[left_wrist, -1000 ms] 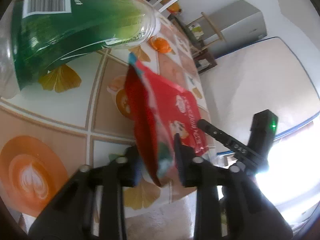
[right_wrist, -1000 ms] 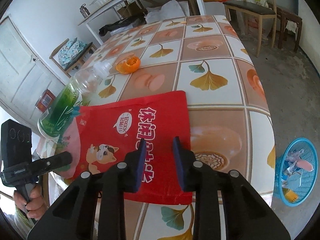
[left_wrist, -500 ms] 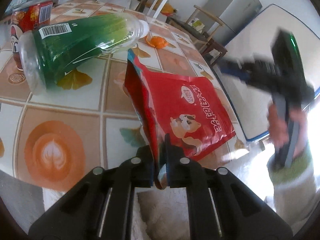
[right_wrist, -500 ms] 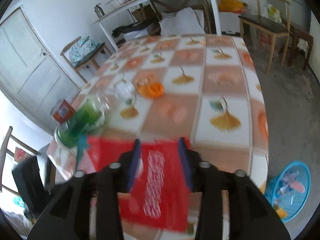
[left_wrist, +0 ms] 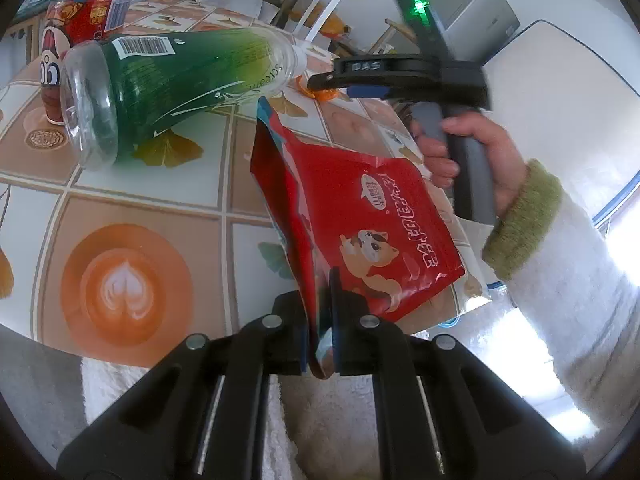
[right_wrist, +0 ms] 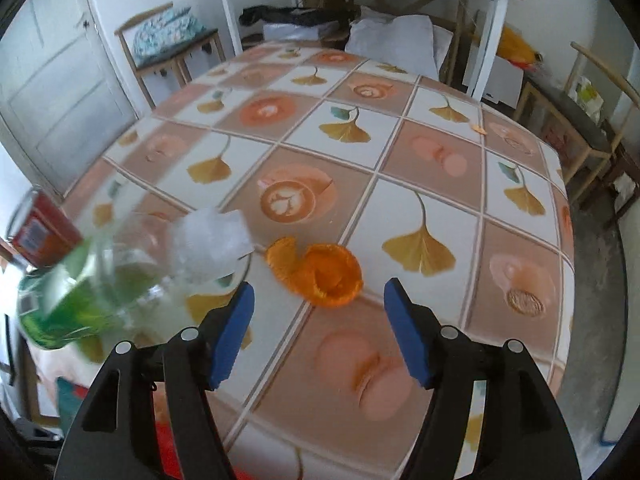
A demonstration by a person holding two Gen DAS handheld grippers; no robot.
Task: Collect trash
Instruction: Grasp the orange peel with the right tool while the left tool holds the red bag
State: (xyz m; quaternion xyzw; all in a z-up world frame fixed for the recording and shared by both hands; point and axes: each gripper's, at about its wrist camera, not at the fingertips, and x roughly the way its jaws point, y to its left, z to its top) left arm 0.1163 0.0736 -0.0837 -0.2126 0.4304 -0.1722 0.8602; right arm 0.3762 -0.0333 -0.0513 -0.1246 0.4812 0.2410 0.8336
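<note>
Left hand-held gripper (left_wrist: 325, 334): clenched on the lower edge of the red pouch (left_wrist: 360, 216), the pads pressing the foil between them; a second ago the jaws stood a little apart around that edge, and they have since closed onto it. Pouch: held edge-on and lifted off the tabletop (left_wrist: 120, 208), printed face turned toward 3 o'clock, top corner pointing to 12 o'clock, near the bottle's neck; a second ago it lay flat under the right tool. Right hand-held gripper (right_wrist: 318, 326): released, its jaws having just been opening, nothing between the blue pads (right_wrist: 232, 332). It has left the pouch, which now shows only as a red scrap at the bottom left of its view, and hangs over the orange peel (right_wrist: 320, 274), which lies on the tabletop at 12 o'clock from the open jaws, apart from them. In the left view the same tool appears at 2 o'clock, gripped by a hand (left_wrist: 476, 160) in a white sleeve (left_wrist: 580, 272) with a green cuff. Bottle (left_wrist: 176, 88): green-labelled, clear, lying on its side at 10 o'clock from the pouch, neck toward the peel; blurred in the right view. Can (left_wrist: 80, 40): red, upright, behind the bottle's base at 11 o'clock.
</note>
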